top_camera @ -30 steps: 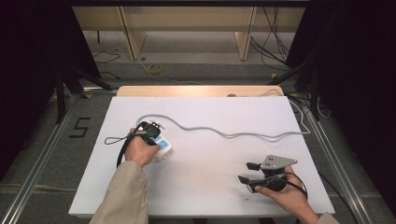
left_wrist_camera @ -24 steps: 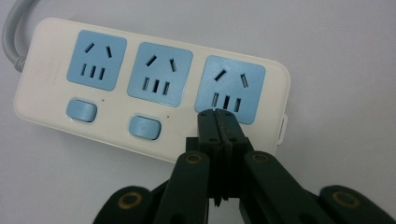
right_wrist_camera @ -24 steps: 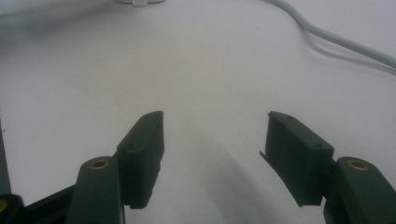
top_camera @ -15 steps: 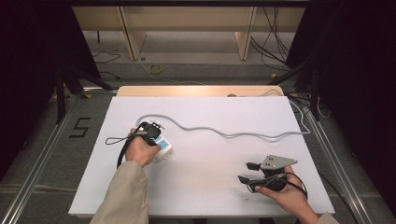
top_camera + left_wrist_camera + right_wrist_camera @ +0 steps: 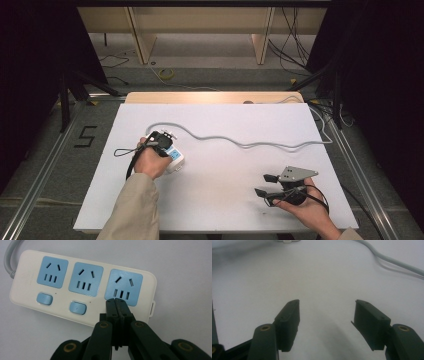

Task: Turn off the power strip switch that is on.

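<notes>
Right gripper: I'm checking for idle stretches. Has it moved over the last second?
No. The right gripper sits at the same spot near the table's front right corner, jaws open.

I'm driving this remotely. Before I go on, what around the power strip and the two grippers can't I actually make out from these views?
- Power strip, left gripper view: the closed left gripper covers where the third outlet's switch would sit; contact cannot be told.
- High view: the left hand hides most of the strip.
- Grey cable: its far end drops off the table's right edge.
- Right gripper: open over bare table.

Power strip [image 5: 174, 159] lies left on the table [image 5: 225, 200], cable [image 5: 250, 145] running right.
</notes>
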Tool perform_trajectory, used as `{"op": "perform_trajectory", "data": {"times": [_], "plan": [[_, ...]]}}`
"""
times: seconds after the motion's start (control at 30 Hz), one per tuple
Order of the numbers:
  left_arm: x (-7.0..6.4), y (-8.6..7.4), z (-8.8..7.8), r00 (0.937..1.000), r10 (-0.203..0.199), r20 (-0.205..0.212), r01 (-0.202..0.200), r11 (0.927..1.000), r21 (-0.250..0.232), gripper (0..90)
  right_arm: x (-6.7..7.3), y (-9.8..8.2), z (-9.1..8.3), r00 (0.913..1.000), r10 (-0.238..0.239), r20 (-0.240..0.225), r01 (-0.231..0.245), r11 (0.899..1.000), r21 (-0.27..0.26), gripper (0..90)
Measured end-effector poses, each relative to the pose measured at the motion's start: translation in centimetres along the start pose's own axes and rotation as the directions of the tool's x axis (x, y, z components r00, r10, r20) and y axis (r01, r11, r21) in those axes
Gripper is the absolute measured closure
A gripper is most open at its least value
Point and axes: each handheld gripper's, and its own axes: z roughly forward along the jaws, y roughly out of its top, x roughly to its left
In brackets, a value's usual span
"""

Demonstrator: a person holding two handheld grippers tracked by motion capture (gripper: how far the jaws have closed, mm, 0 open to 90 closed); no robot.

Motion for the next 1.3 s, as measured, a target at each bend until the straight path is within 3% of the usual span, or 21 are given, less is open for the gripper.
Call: {"op": "perform_trajectory", "data": {"times": [0.63, 1.0, 1.3], "plan": [[-0.1, 0.02, 0.03, 1.0, -0.007, -0.002, 0.007, 1.0, 0.002, 90.0, 0.05, 0.01, 0.03, 1.0, -0.002, 0.0, 0.002, 1.0, 0.001, 38.3], [-0.38, 0.15, 0.15, 0.9995, 0.024, -0.022, -0.023, 0.9996, 0.016, 90.0, 0.11, 0.01, 0.02, 1.0, -0.001, -0.002, 0.001, 1.0, 0.005, 38.3], [-0.09, 0.01, 0.12, 1.0, 0.006, -0.004, -0.006, 1.0, 0.003, 89.9, 0.05, -0.01, 0.02, 1.0, -0.003, -0.001, 0.003, 1.0, 0.002, 38.3]]}}
